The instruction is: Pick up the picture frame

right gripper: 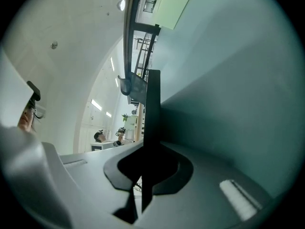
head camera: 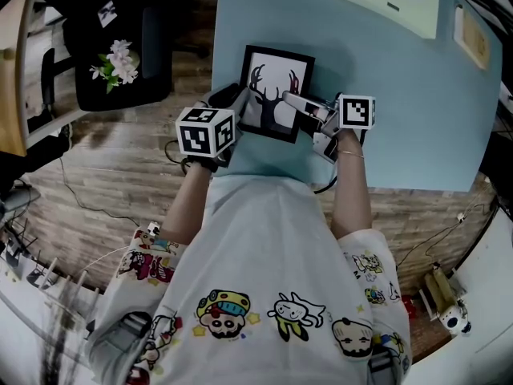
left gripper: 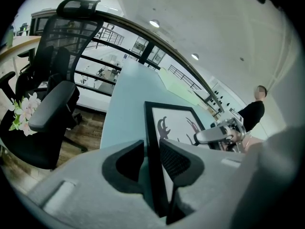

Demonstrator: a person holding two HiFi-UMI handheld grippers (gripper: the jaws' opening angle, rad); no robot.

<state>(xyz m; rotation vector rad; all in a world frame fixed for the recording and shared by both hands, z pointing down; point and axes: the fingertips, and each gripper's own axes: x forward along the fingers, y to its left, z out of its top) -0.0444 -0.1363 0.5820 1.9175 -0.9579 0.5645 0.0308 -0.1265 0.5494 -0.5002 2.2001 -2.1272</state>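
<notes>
The picture frame (head camera: 276, 87), black-rimmed with a dark antler print on white, sits over the near left part of the light blue table (head camera: 401, 119). My left gripper (head camera: 238, 109) straddles the frame's left rim (left gripper: 151, 128). Its jaws stand on either side of the rim with a sliver of gap on the outer side, so the gripper is open. My right gripper (head camera: 293, 101) reaches in from the right and is shut on the frame's right edge (right gripper: 152, 109), seen edge-on between its jaws (right gripper: 148, 163). The right gripper (left gripper: 217, 133) also shows beyond the print in the left gripper view.
A black office chair (head camera: 120, 62) with a spray of pale flowers (head camera: 116, 61) stands left of the table on the wood floor. A pale green board (head camera: 385, 2) lies at the table's far side. Cables trail on the floor near the person's legs.
</notes>
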